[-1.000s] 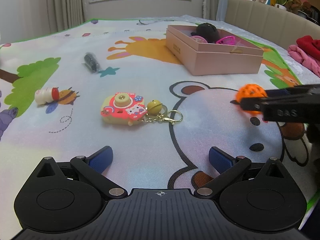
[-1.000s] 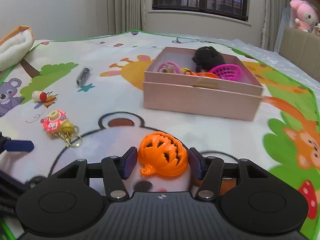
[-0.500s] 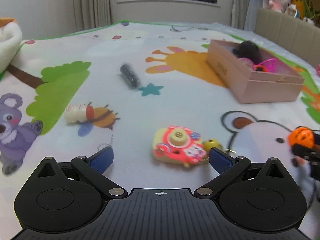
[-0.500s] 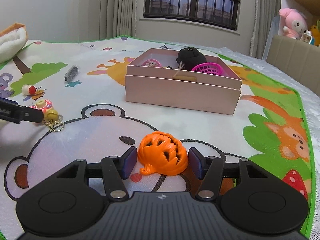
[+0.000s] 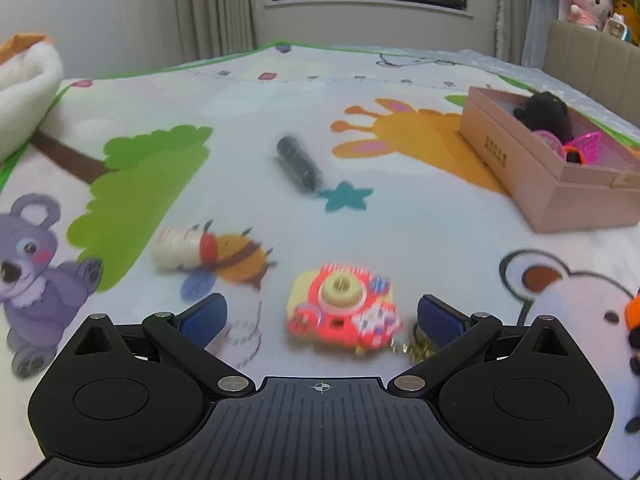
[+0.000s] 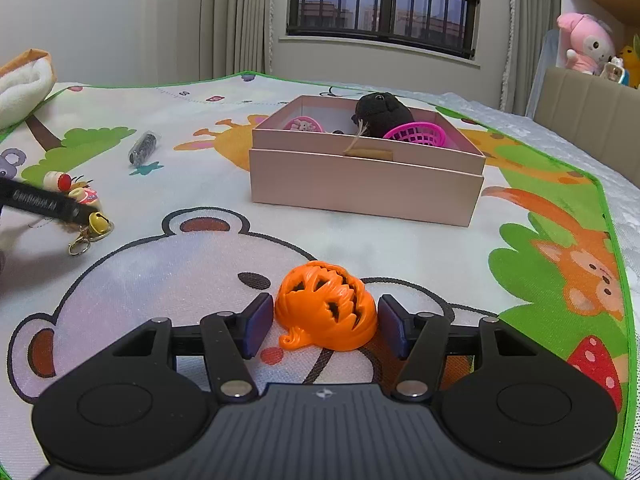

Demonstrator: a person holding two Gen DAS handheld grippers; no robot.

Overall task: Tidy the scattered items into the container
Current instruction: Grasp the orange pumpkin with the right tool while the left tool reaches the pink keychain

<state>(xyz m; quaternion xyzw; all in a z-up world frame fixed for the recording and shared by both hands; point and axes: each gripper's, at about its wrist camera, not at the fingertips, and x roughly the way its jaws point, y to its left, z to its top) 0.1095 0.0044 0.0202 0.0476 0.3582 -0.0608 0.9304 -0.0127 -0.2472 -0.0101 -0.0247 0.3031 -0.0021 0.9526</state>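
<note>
My left gripper [image 5: 320,316] is open and low over the play mat. The pink and yellow toy camera keychain [image 5: 344,312] lies between its blue pads, untouched, with its gold bell and clasp [image 6: 94,224] by the right pad. Beyond it lie a white bottle with a red cap [image 5: 180,246] and a dark cylinder [image 5: 300,162]. My right gripper [image 6: 326,326] is shut on an orange pumpkin [image 6: 326,306]. Straight ahead of it stands the pink box [image 6: 364,196], holding a black plush [image 6: 380,114], a pink basket [image 6: 416,134] and a small pink toy.
A white cushion with orange trim [image 5: 24,92] rests at the mat's far left edge. A beige padded board [image 6: 588,108] with plush toys on top runs along the right. One black finger of the left gripper [image 6: 48,202] reaches in from the left of the right wrist view.
My left gripper swung left and closed in on the toy camera, which now sits between its open fingers. The right gripper keeps the pumpkin and has tilted up slightly.
</note>
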